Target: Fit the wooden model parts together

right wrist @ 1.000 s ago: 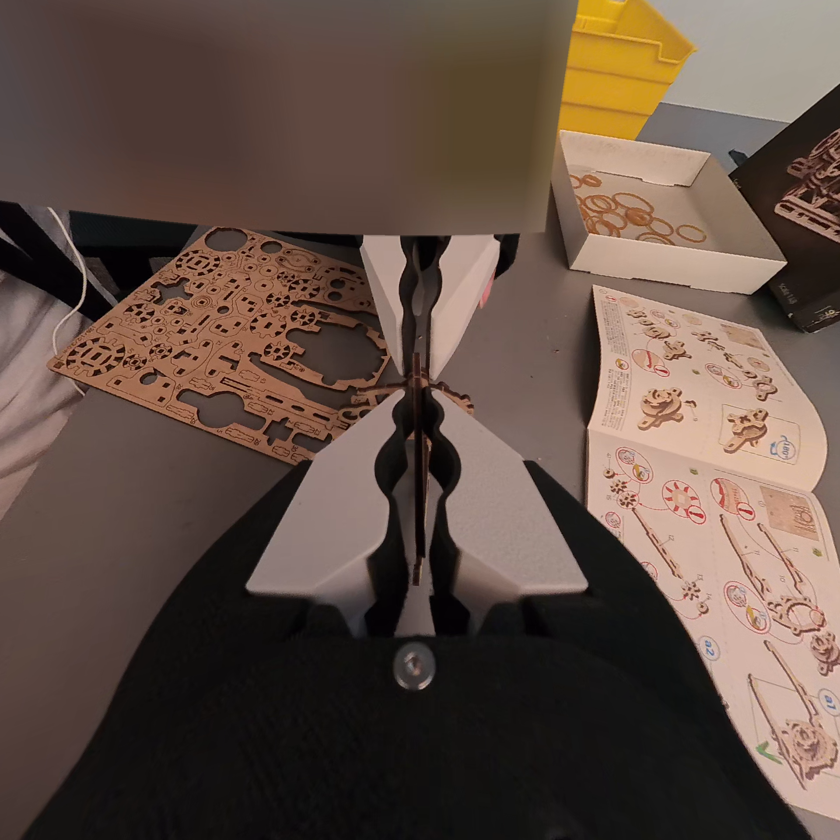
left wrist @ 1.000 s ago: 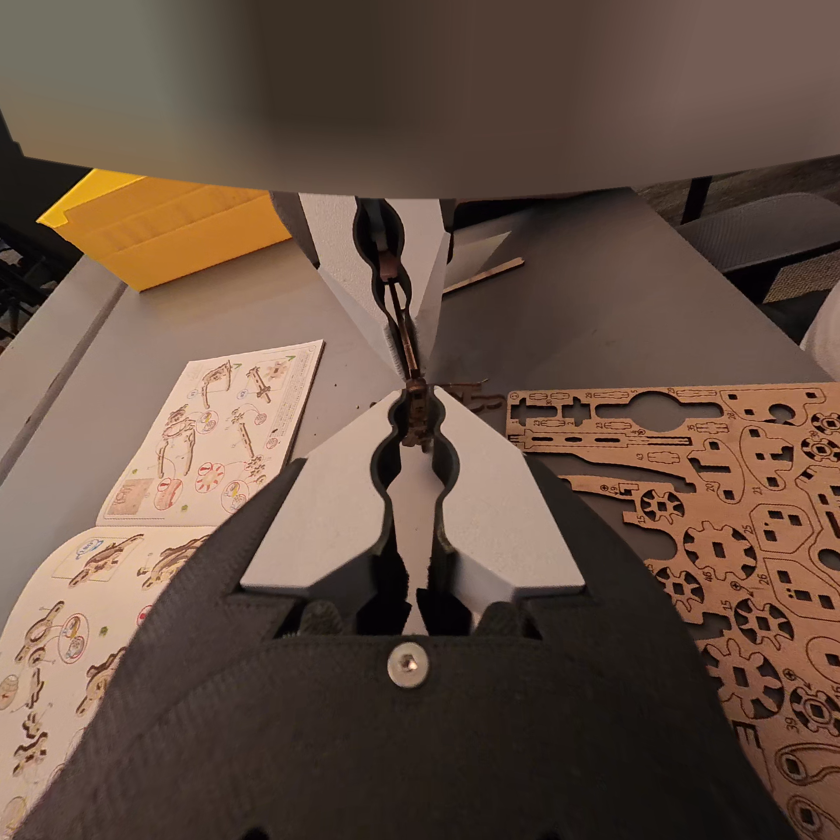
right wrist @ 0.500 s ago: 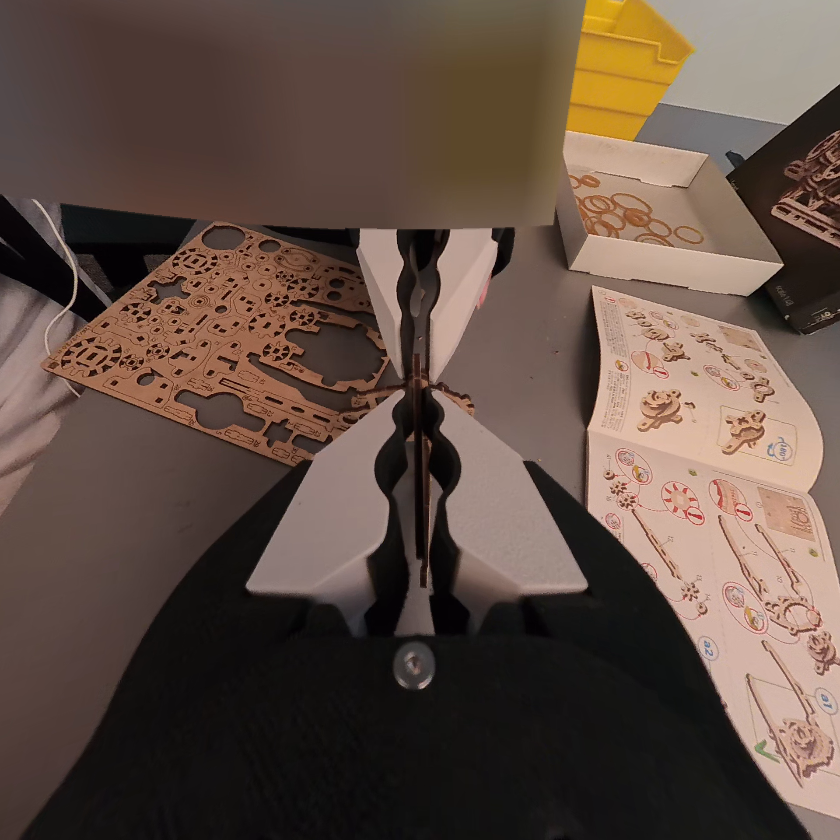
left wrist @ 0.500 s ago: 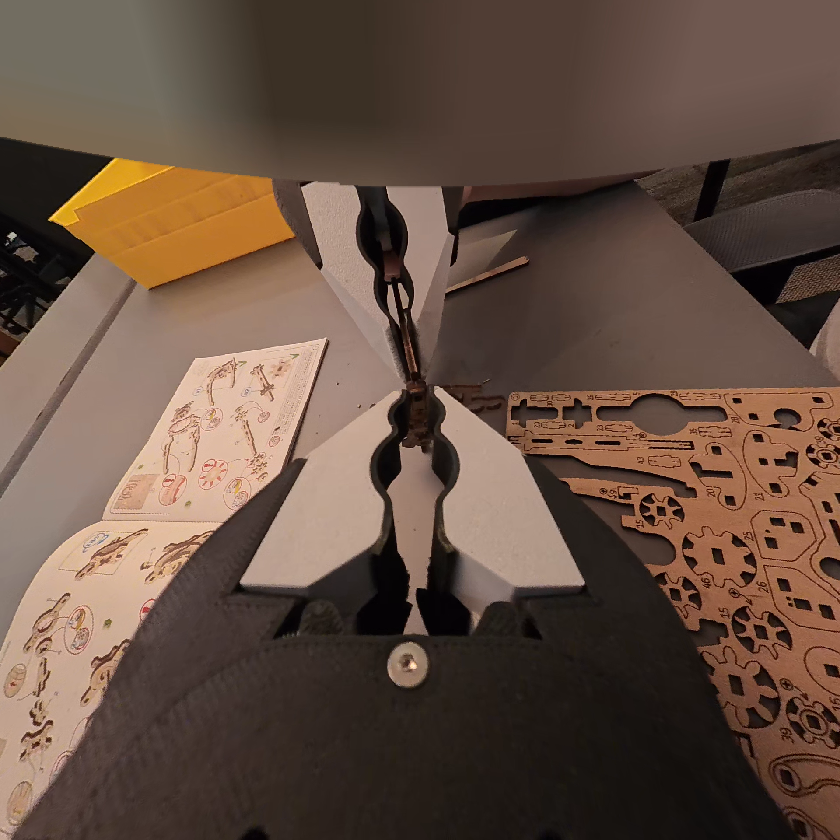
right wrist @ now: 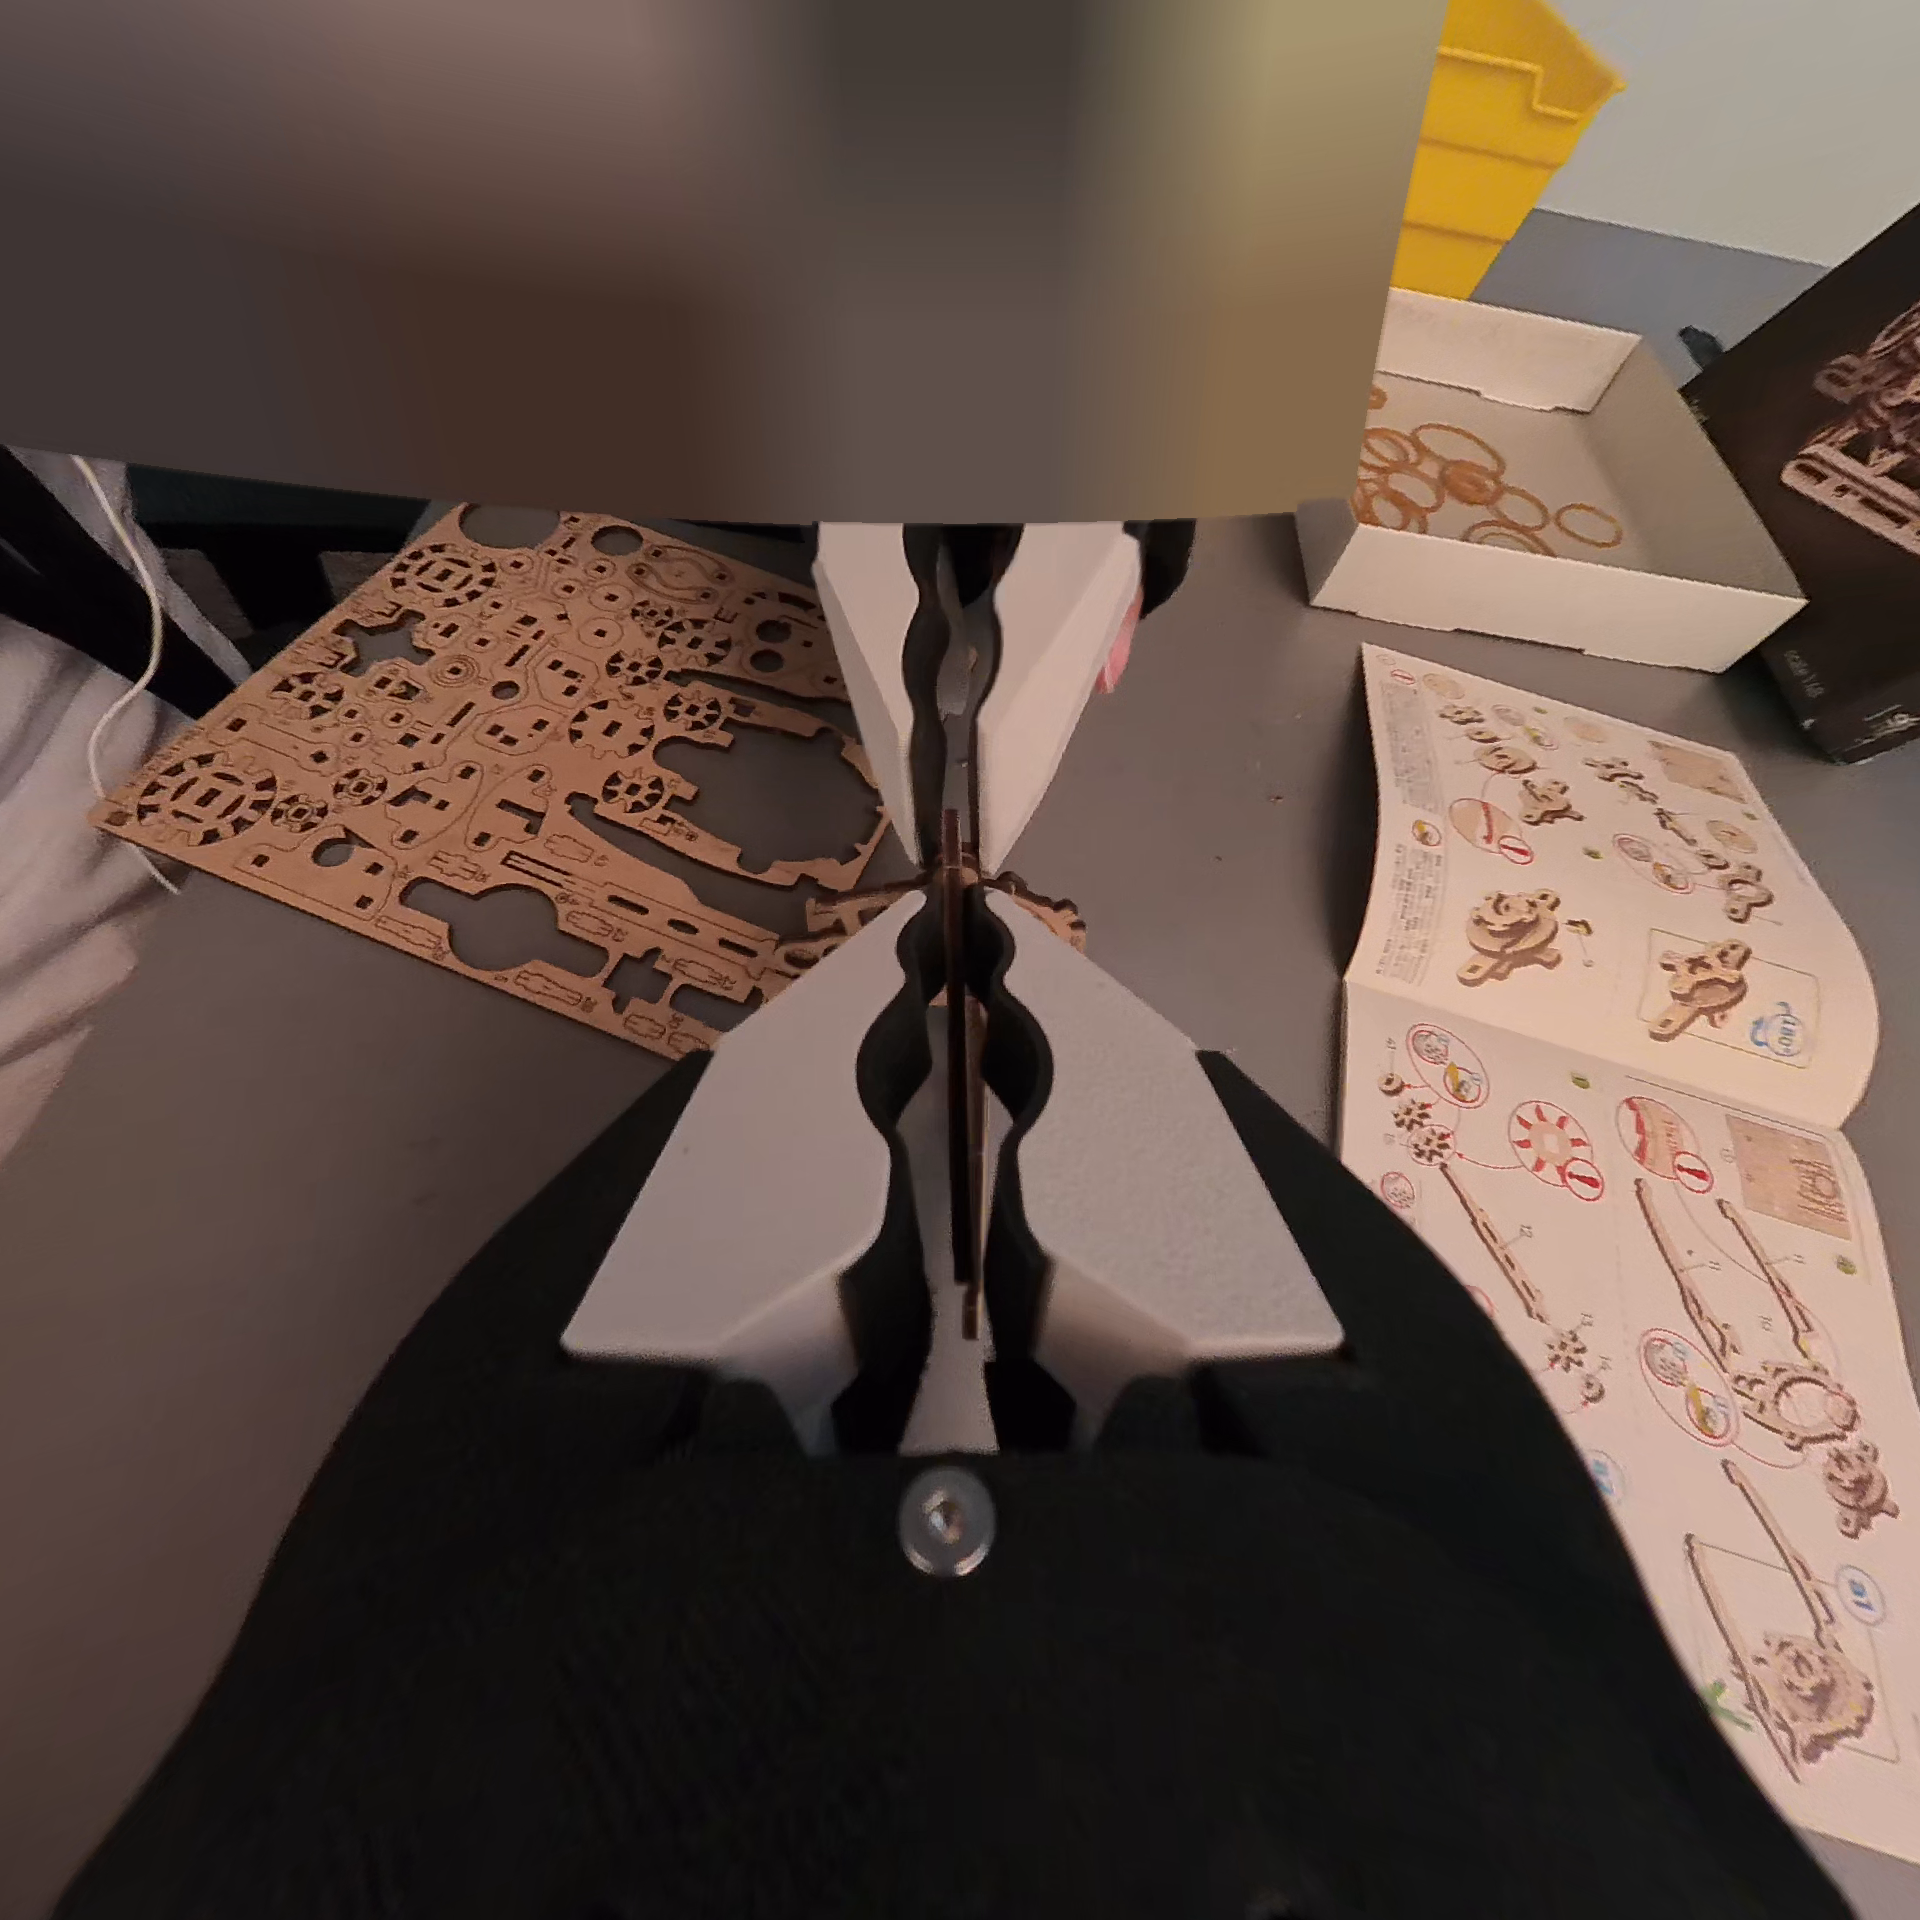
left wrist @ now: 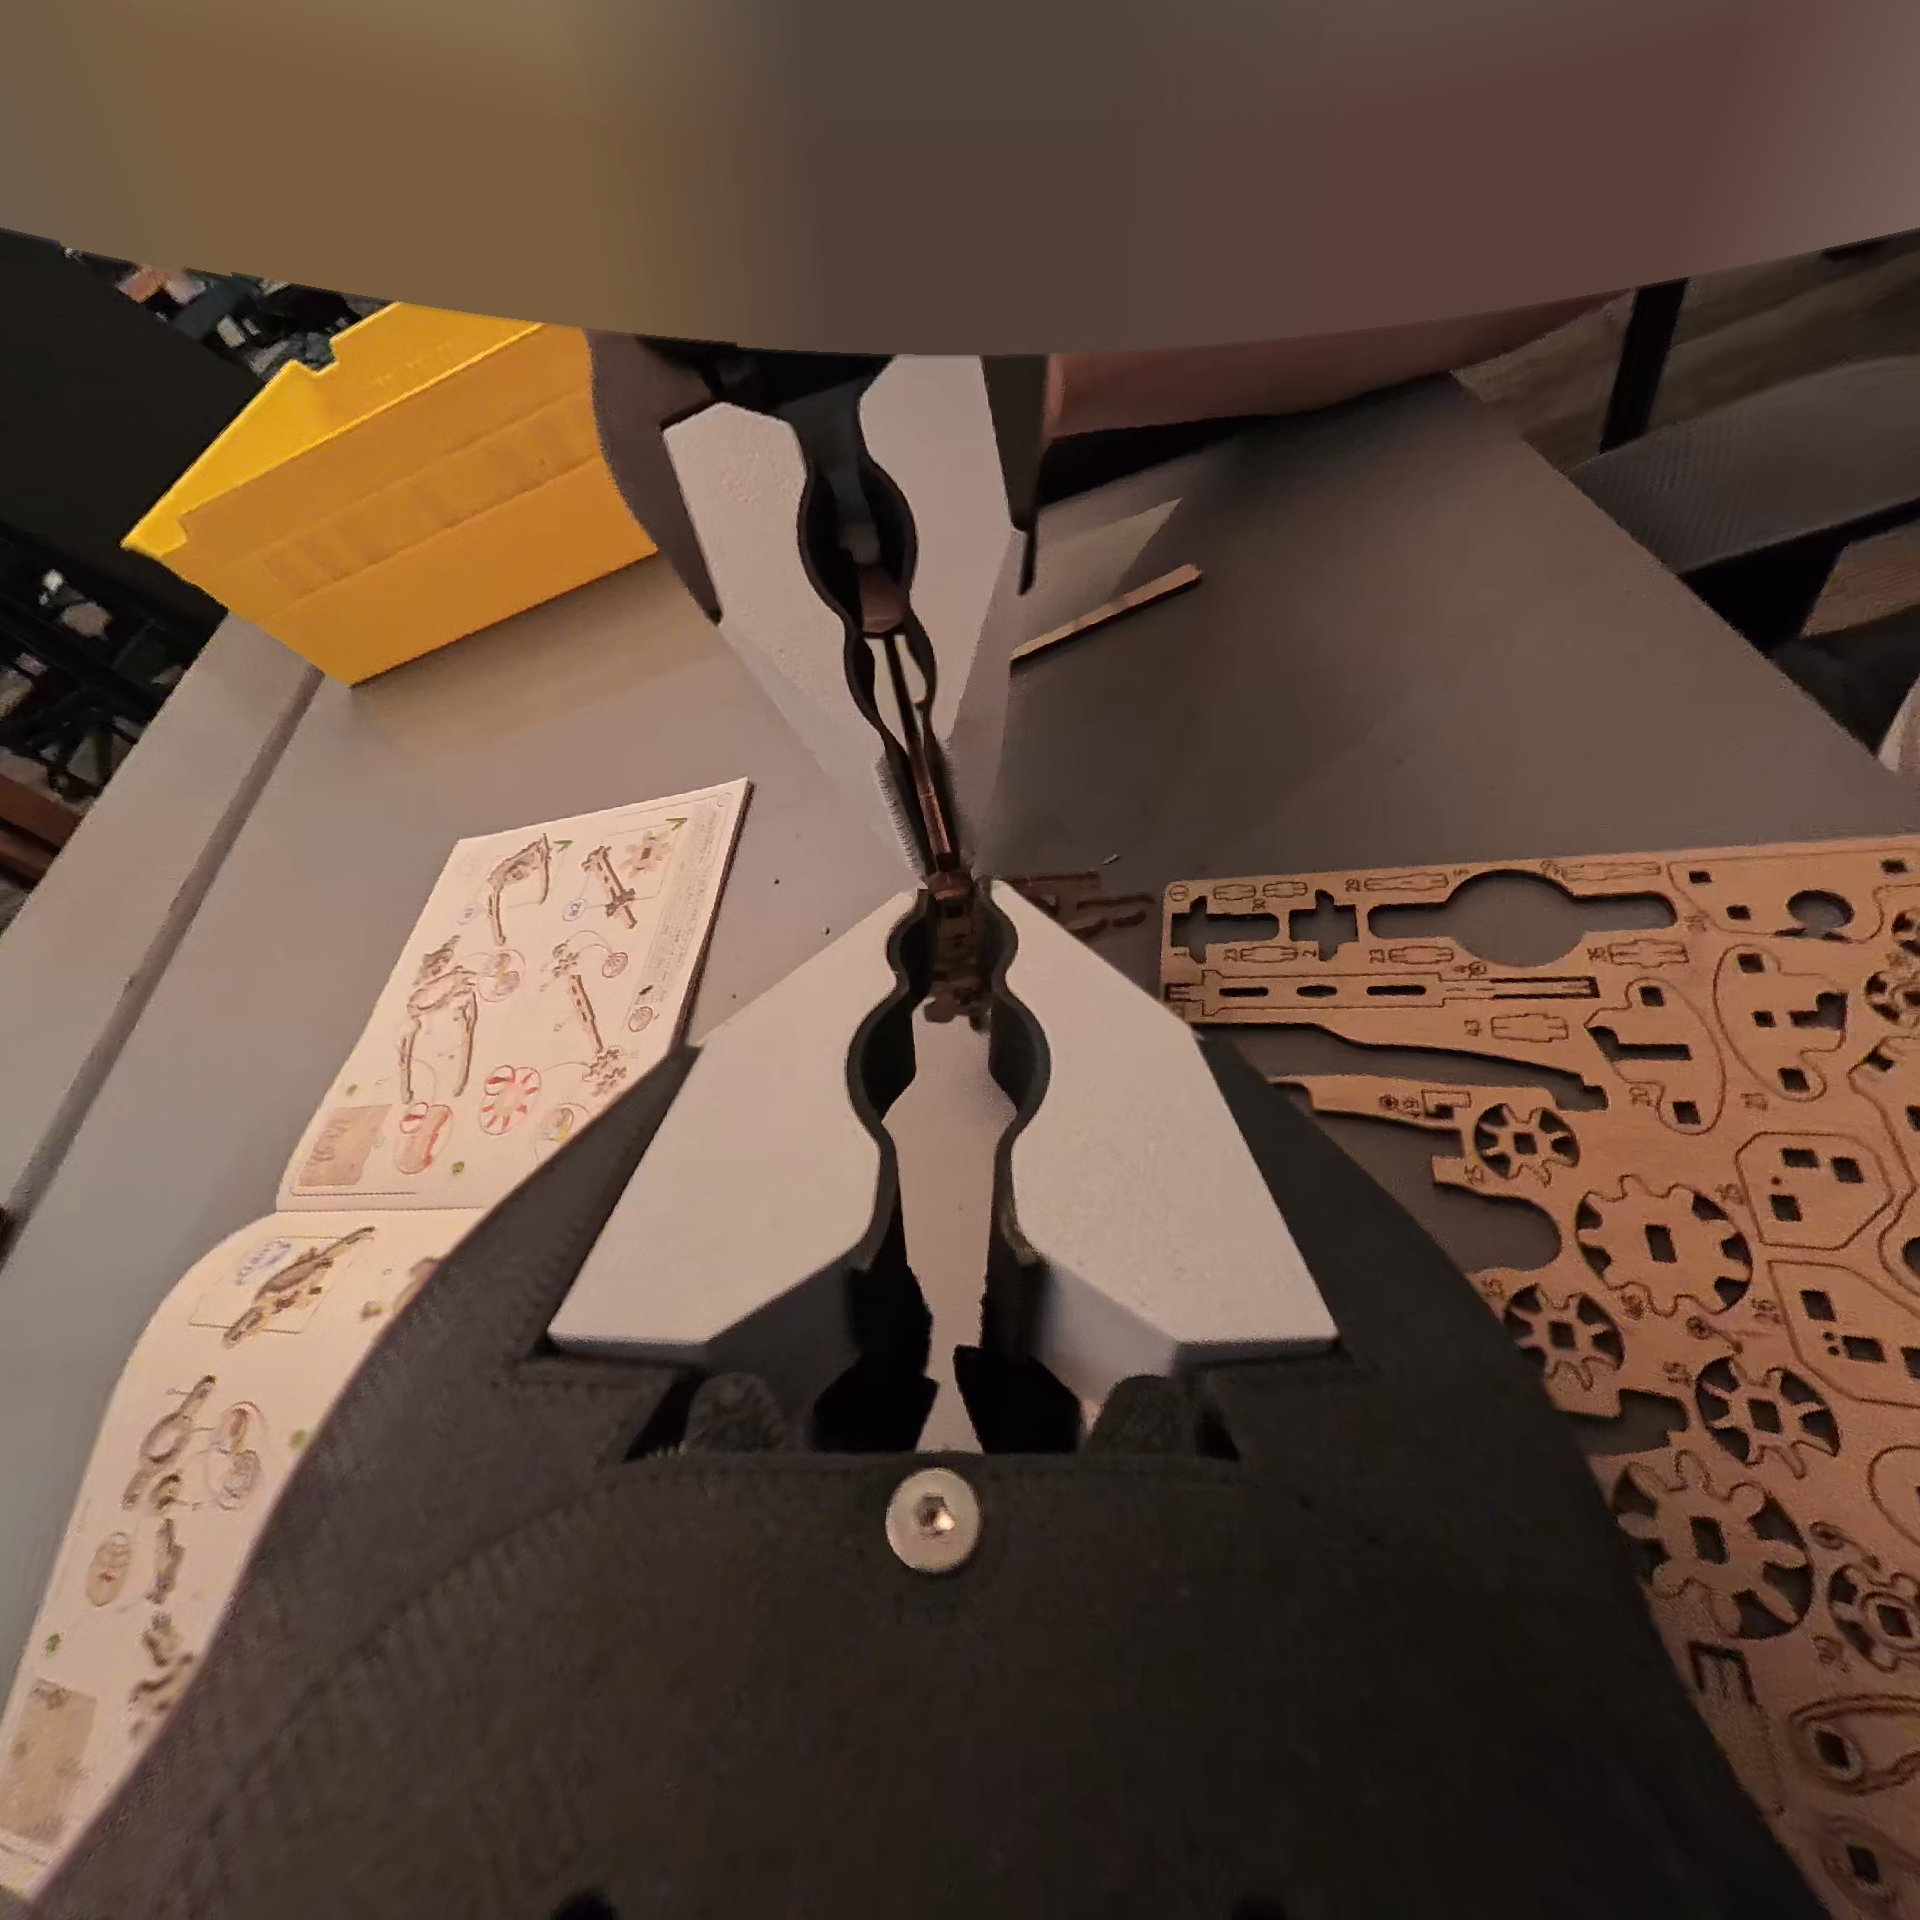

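Observation:
My left gripper (left wrist: 951, 896) is shut on a small toothed wooden part (left wrist: 954, 940) at its tips. My right gripper (right wrist: 951, 904) is shut on a thin flat wooden strip (right wrist: 961, 1091), seen edge on, running back between its fingers. The two grippers face each other tip to tip above the grey table (left wrist: 1351, 675). The strip's front end meets the small part (right wrist: 951, 881), whose spokes stick out sideways. In the left wrist view the right gripper (left wrist: 940, 844) comes in from above with the strip (left wrist: 914, 727). In the right wrist view the left gripper (right wrist: 951, 847) is opposite.
A laser-cut wooden parts sheet (left wrist: 1558, 1143) (right wrist: 499, 790) lies on the table. So do an open instruction booklet (left wrist: 520, 987) (right wrist: 1610, 1039) and a loose wooden stick (left wrist: 1112, 613). A yellow bin (left wrist: 416, 520), a white box (right wrist: 1538, 613) of rubber bands and a dark box (right wrist: 1849, 468) stand farther back. Only a small space, under 4 cm, lies between the two pairs of fingers.
Both grippers stay shut and tip to tip. The views have shifted only slightly; the parts keep the same contact.

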### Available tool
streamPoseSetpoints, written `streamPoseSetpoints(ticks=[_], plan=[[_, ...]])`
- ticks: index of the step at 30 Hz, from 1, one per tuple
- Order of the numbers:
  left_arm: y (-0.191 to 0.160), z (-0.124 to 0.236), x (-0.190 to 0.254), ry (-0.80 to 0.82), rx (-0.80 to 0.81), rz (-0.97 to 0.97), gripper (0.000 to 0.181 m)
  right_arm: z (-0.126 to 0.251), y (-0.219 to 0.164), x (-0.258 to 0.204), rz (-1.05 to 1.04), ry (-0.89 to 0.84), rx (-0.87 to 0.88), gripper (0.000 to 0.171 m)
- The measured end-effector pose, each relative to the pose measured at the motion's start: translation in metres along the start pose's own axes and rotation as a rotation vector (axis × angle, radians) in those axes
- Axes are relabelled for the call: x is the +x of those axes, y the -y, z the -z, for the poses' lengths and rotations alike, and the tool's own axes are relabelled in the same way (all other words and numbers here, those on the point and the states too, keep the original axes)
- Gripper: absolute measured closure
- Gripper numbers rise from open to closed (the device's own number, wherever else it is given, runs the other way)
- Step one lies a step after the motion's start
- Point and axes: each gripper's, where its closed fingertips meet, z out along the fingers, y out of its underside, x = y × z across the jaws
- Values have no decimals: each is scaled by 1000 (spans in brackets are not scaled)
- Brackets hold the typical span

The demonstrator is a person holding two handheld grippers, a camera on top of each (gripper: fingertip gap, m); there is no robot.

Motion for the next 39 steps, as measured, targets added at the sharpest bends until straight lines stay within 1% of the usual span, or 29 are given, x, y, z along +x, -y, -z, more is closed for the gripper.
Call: streamPoseSetpoints(ticks=[2, 9, 12, 13, 14, 17, 28, 37, 39], plan=[[-1, 0, -1, 20, 3, -27, 177, 1, 0, 2, -17, 1, 14, 171], [0, 3, -1, 15, 22, -14, 176, 1, 0, 2, -20, -2, 29, 171], [6, 7, -3, 19, 63, 2, 181, 2, 0, 4, -13, -15, 25, 171], [5, 6, -4, 24, 54, 4, 181, 1, 0, 3, -11, -11, 28, 171], [3, 5, -4, 27, 44, 4, 177, 1, 0, 2, -9, -7, 28, 171], [0, 4, -3, 21, 34, 6, 176, 1, 0, 3, -16, -10, 32, 171], [-1, 2, -4, 5, 32, 50, 177, 1, 0, 5, -36, -9, 34, 171], [0, 4, -3, 2, 40, 44, 178, 1, 0, 4, -29, -7, 33, 171], [2, 5, -4, 8, 54, 44, 181, 2, 0, 4, -29, -7, 32, 171]])
